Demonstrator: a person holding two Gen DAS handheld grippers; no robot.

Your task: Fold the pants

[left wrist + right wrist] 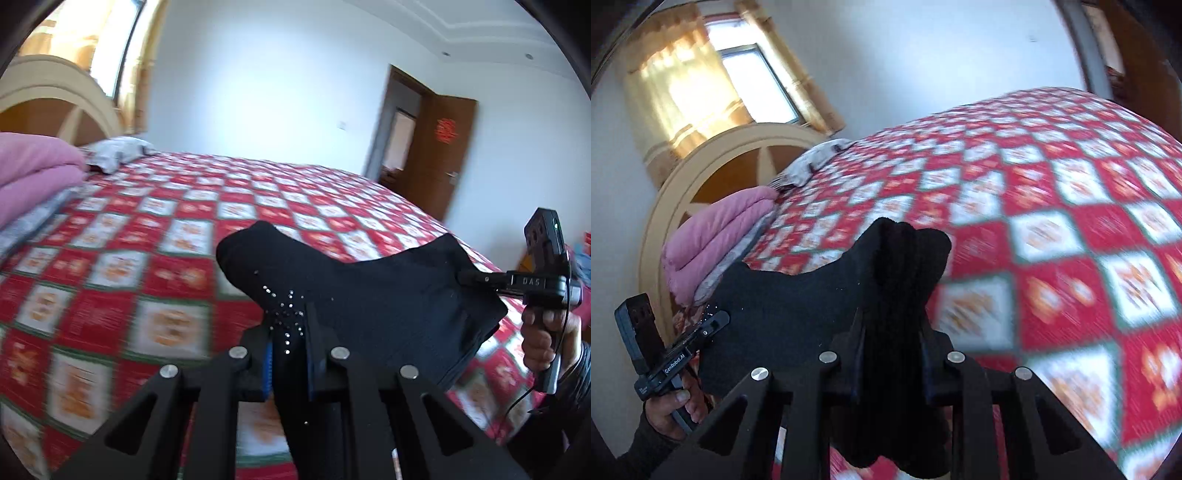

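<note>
Black pants (373,295) with a small rhinestone pattern hang stretched between both grippers above the bed. My left gripper (290,332) is shut on one corner of the cloth, right at the rhinestones. The right gripper (466,277) shows at the right of the left wrist view, clamped on the other corner, a hand around its handle. In the right wrist view the right gripper (892,325) is shut on a thick bunch of the pants (798,306), which hangs down between its fingers. The left gripper (718,320) pinches the far corner at lower left.
A bed with a red and white checked cover (155,236) fills both views. A folded pink quilt (33,173) and a grey pillow (118,151) lie by the curved headboard (713,177). A brown door (439,147) stands open behind.
</note>
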